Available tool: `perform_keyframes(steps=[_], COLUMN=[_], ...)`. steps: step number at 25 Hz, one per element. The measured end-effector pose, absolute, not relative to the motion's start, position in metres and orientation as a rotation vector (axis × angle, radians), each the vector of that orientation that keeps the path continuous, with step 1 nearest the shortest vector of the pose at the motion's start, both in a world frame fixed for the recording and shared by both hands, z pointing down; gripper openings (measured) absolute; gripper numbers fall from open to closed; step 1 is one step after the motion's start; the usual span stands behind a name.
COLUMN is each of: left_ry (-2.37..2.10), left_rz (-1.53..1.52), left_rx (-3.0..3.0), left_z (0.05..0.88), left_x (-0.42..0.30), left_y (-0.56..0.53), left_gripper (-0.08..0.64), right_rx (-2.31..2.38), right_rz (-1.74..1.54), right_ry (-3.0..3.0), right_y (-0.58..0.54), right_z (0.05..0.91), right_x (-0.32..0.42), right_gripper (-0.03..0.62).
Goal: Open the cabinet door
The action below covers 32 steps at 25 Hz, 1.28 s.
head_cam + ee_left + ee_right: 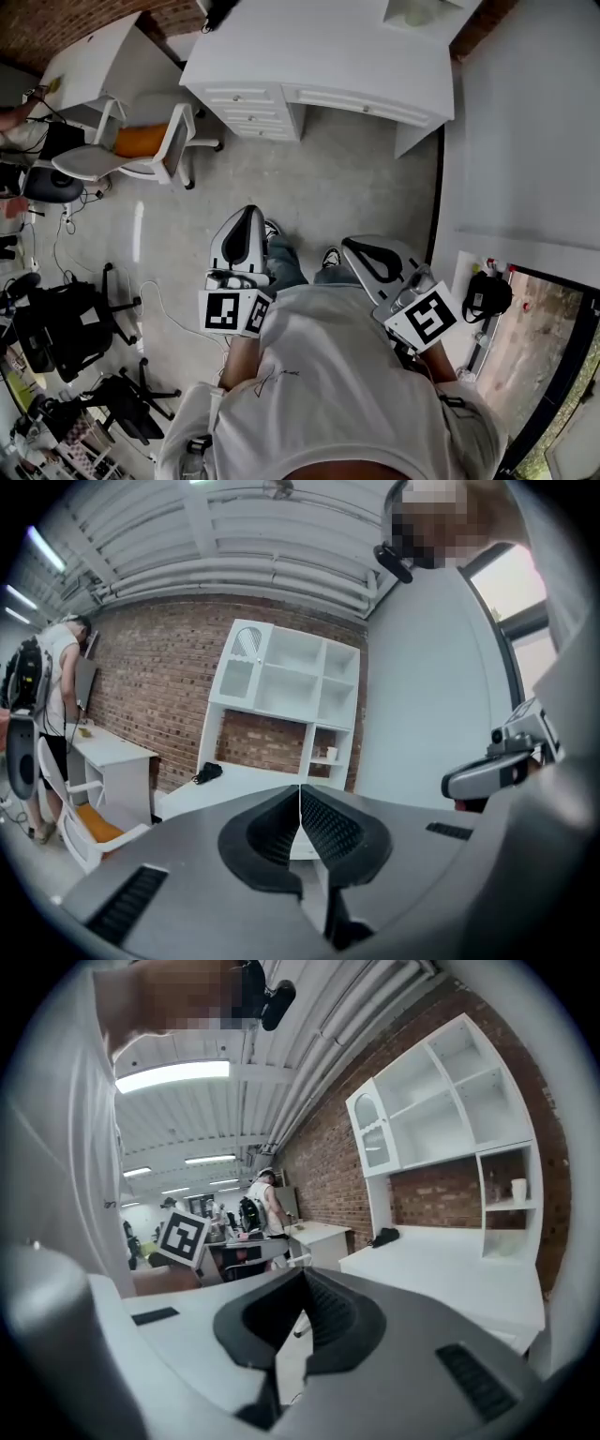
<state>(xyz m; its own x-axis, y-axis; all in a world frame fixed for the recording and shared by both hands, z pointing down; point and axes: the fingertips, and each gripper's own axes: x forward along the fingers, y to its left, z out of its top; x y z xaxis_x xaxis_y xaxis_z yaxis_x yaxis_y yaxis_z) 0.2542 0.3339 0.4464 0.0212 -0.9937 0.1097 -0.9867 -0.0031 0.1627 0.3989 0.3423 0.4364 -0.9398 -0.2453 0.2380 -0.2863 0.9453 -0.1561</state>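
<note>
A white desk (328, 42) with drawers (246, 108) stands across the floor ahead of me. On it rises a white shelf cabinet (291, 682), whose small arched door (246, 660) sits at the upper left; that door (372, 1143) looks closed in the right gripper view too. My left gripper (248, 214) is held in front of the person's body, well short of the desk, jaws shut and empty (300, 794). My right gripper (354, 246) hangs beside it, likewise shut on nothing (302, 1283), and it points leftward along the desk.
A white chair with an orange cushion (141, 141) stands left of the desk, by a second white desk (94, 56) where a person (56, 667) stands. Black chairs (56, 319) crowd the left floor. A white wall (525, 112) closes the right side. A black item (208, 772) lies on the desktop.
</note>
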Motion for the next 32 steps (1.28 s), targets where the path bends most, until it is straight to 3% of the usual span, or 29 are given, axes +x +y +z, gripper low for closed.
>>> perform_keyframes(steps=[21, 32], left_ry=[-2.006, -1.947], left_rz=[-0.17, -0.221], left_rx=[2.299, 2.335], left_z=[0.401, 0.404], left_x=[0.048, -0.001], left_y=[0.288, 0.265], left_gripper=[0.015, 0.015], right_rx=[0.382, 0.517], right_rz=[0.156, 0.126], right_ry=[-2.89, -2.827], right_y=[0.277, 0.251], right_z=[0.399, 0.404], right_x=[0.174, 0.134], right_gripper=[0.025, 0.025])
